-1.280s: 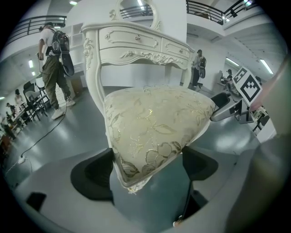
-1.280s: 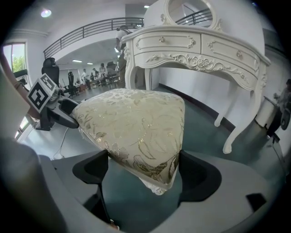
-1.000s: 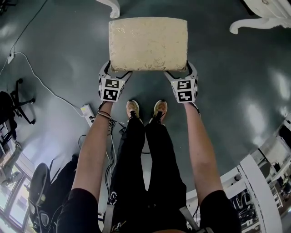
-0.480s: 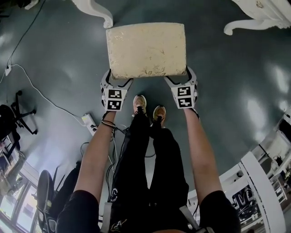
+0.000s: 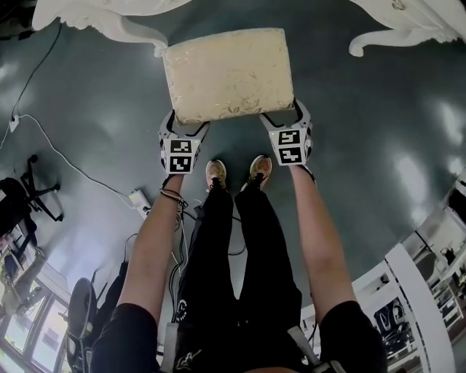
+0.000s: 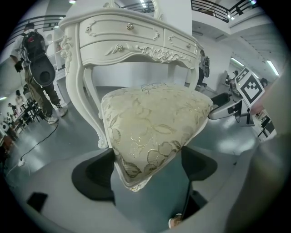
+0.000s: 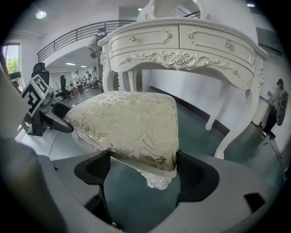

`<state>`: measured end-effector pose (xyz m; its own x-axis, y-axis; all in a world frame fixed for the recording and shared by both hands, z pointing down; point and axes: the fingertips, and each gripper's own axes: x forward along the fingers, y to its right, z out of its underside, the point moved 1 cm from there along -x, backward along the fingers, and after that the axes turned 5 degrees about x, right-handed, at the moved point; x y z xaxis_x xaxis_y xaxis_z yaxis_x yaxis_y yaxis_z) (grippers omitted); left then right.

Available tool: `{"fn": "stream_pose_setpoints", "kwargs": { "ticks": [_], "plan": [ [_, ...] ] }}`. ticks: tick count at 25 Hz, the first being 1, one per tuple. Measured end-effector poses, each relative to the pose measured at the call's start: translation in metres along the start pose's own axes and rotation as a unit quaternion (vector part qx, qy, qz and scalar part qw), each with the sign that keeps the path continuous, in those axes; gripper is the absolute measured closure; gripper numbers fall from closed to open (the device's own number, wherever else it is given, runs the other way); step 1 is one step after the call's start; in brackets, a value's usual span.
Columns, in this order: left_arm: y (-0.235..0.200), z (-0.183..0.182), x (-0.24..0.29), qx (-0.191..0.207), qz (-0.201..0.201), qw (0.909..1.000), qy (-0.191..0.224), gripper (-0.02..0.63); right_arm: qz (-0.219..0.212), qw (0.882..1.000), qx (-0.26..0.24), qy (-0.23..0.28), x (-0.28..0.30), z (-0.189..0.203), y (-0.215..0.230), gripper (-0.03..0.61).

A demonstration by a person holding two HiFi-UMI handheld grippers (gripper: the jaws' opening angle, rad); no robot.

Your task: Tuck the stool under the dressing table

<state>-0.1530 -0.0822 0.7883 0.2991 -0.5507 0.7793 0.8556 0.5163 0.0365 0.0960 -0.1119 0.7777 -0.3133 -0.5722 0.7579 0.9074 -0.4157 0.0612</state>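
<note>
Bright, even light from ceiling lamps point(image 7: 41, 14), pale glare patches on the glossy dark floor point(image 5: 408, 175); gold thread glinting on the stool point(image 7: 132, 123), sharp at centre; gripper views fisheye, dark corners, bent edges

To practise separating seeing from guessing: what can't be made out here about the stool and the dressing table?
- Stool legs, and whether they touch the floor: in the head view the seat cushion covers them; both gripper views show little below the seat.
- Dressing table top: in the head view it is cut off by the upper edge; only its curved legs show.
- Oval frame atop it: in both gripper views it is cut off by the upper edge.
</note>
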Motion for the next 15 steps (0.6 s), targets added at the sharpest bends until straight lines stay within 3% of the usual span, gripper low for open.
{"fn": "stream_pose_setpoints", "kwargs": {
  "ticks": [8,15],
  "plan": [
    [0.004,-0.053,0.043,0.023,0.016,0.9995,-0.013,0.144,0.006,1.000,-0.001,0.006,0.013,-0.028,0.059,0.132],
    [0.009,-0.108,0.086,0.035,0.024,0.9990,0.012,0.147,0.035,0.999,0.027,0.020,0.023,-0.047,0.116,0.134]
  ]
}}
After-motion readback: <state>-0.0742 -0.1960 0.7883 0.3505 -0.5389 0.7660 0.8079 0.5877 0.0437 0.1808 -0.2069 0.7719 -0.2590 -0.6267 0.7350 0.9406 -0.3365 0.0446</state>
